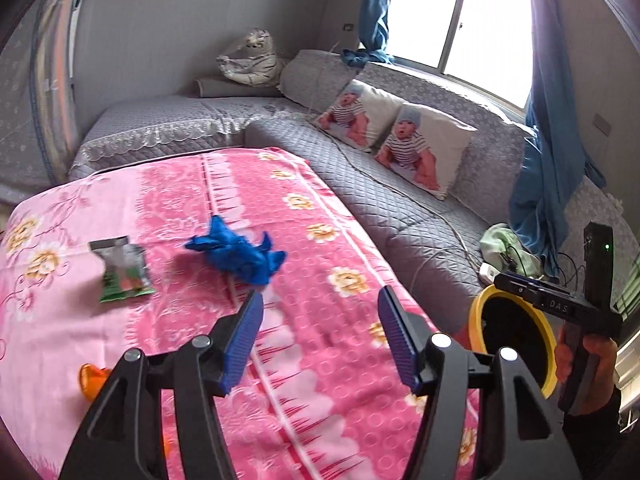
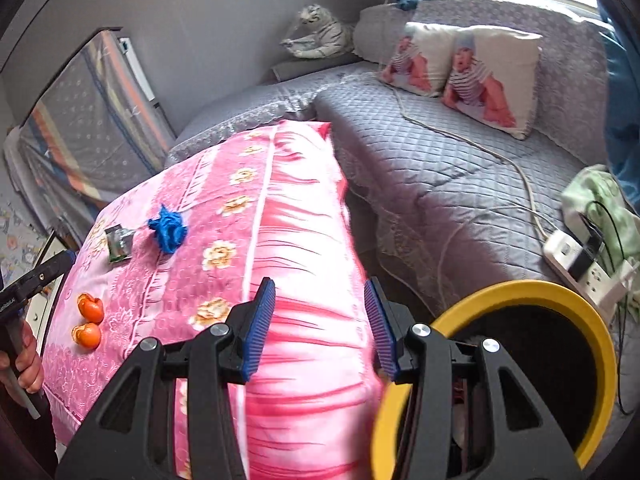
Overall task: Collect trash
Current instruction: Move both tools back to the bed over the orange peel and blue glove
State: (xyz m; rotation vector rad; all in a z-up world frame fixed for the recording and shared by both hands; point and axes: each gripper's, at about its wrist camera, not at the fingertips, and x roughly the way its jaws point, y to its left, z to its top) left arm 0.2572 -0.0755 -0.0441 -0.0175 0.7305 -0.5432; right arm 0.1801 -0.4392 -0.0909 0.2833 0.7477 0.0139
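A crumpled blue glove (image 1: pixel 238 254) lies on the pink flowered cloth (image 1: pixel 328 380) and also shows in the right wrist view (image 2: pixel 168 230). A green and silver snack wrapper (image 1: pixel 122 270) lies left of it and also shows in the right wrist view (image 2: pixel 119 245). Orange peel pieces (image 2: pixel 89 322) lie near the cloth's left edge; one shows in the left wrist view (image 1: pixel 91 380). My left gripper (image 1: pixel 320 344) is open and empty, just short of the glove. My right gripper (image 2: pixel 320 326) is open and empty over the cloth's right edge, beside a yellow-rimmed black bin (image 2: pixel 560 292), which also shows in the left wrist view (image 1: pixel 478 308).
A grey quilted sofa (image 2: pixel 440 168) runs behind and right of the table, with two baby-print pillows (image 2: pixel 476 76), a cable, a white power strip (image 2: pixel 576 264) and a green cloth (image 2: pixel 604 200). Blue curtains (image 1: pixel 540 184) hang at the window.
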